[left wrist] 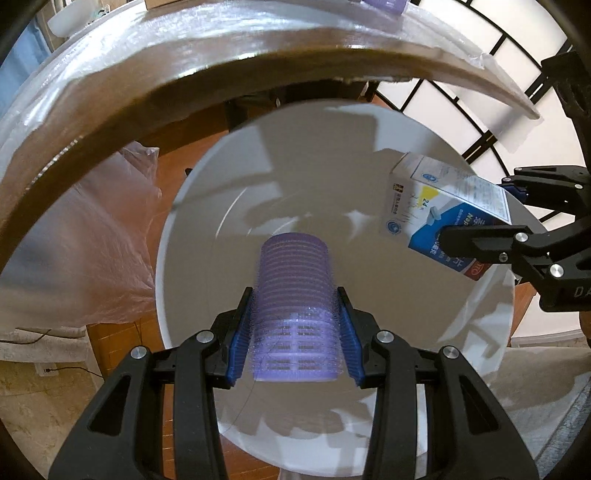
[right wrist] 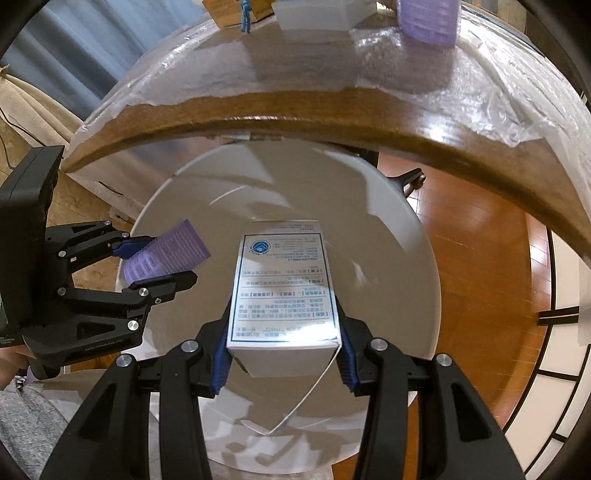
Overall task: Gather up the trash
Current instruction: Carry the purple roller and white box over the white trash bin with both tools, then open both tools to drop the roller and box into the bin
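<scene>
Purple ribbed roller [left wrist: 295, 306] | glossy cardboard box [right wrist: 284, 291] | smooth white bin [left wrist: 207, 206]

Box print [right wrist: 282, 280] too blurred to read; 2nd roller [right wrist: 428, 20] cropped.

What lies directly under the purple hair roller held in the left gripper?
Under the purple hair roller, clamped in the left gripper, is the white bin, its visible inside bare. The roller and gripper fingers cover part of the bin's floor, so that patch cannot be checked.
</scene>
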A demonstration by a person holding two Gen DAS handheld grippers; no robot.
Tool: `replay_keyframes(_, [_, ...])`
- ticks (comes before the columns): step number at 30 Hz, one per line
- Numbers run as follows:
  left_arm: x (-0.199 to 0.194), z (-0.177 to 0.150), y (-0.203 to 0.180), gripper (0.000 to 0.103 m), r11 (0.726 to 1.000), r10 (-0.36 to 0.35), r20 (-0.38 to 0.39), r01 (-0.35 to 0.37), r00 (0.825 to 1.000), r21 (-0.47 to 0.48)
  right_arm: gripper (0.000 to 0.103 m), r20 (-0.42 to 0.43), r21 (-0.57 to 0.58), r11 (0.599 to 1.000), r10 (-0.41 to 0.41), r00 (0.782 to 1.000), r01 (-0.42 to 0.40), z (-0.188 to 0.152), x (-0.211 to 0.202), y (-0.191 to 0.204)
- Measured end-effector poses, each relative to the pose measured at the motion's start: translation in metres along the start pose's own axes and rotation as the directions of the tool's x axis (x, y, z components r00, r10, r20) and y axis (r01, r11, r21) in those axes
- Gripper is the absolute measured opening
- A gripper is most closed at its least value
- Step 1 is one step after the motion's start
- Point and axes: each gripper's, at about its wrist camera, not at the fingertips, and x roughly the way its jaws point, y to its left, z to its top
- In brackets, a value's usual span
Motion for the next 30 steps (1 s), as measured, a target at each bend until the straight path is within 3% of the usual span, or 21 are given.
replay_keyframes(30, [0.018,0.013,-0.008,0.044,1.0,0.006,-0.059,-0.004,0.998,0.031,0.046,-0.061,0.019,0.999,-0.034,0.998,0.035,-0.004,0.028,-0.02])
